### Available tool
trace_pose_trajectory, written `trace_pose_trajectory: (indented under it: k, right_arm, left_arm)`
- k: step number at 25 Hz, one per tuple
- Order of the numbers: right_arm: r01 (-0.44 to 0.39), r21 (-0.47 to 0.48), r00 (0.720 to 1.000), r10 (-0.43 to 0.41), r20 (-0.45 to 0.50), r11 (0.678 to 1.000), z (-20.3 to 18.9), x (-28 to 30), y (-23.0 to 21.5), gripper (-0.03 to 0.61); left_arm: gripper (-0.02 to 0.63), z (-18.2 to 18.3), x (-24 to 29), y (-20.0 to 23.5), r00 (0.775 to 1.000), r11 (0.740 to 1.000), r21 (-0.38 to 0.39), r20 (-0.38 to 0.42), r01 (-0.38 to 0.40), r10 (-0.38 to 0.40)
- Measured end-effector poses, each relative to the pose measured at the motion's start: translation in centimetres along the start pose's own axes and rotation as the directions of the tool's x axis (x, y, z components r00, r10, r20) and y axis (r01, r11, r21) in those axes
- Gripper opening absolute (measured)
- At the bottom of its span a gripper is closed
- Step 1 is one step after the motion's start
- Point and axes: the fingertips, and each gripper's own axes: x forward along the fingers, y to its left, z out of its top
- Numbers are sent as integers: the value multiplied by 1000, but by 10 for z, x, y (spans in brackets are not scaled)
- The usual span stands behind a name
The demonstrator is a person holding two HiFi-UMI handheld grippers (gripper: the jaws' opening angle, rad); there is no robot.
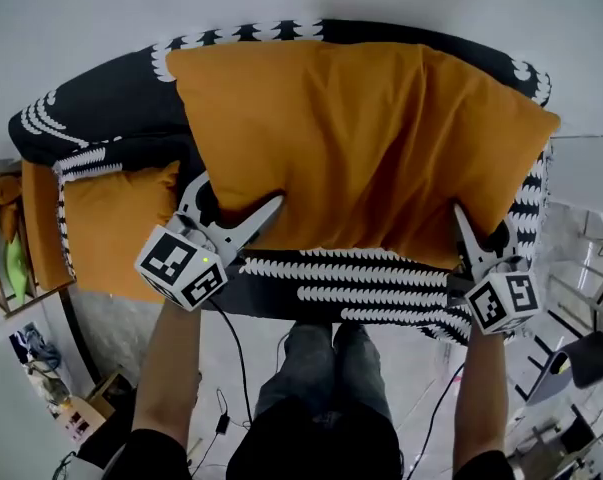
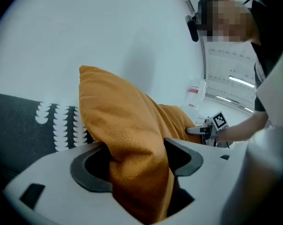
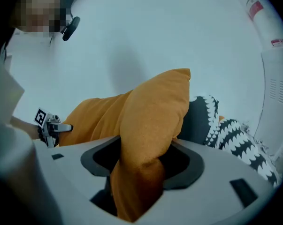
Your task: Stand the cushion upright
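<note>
The cushion [image 1: 361,148] is a large, soft, plain orange rectangle with a fleecy surface. It lies across a black sofa [image 1: 101,98] with white patterning and covers most of the seat and back. Its broad face is tilted up and its far corners point upward. The near edge is bunched and creased where the left gripper [image 1: 236,196] and right gripper [image 1: 478,230] each pinch a corner between closed jaws.
</note>
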Motion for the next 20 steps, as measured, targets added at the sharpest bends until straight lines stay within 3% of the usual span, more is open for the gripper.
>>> trace_pose_trajectory:
  k: [8,15,20]
  right_arm:
    - [68,-155,992,-51,114,986,37,34,-20,298]
    - [167,-243,984,-147,96,955,18,70,-47,307]
    - [230,-227,972,-234,7,946,-16,81,-68,345]
  left_arm:
    - [353,24,36,21,997,997,60,67,-45,41]
    - [371,-8,69,45,988,982,107,26,-154,152]
    - [407,-52,76,63,974,976,80,-84,-203,210]
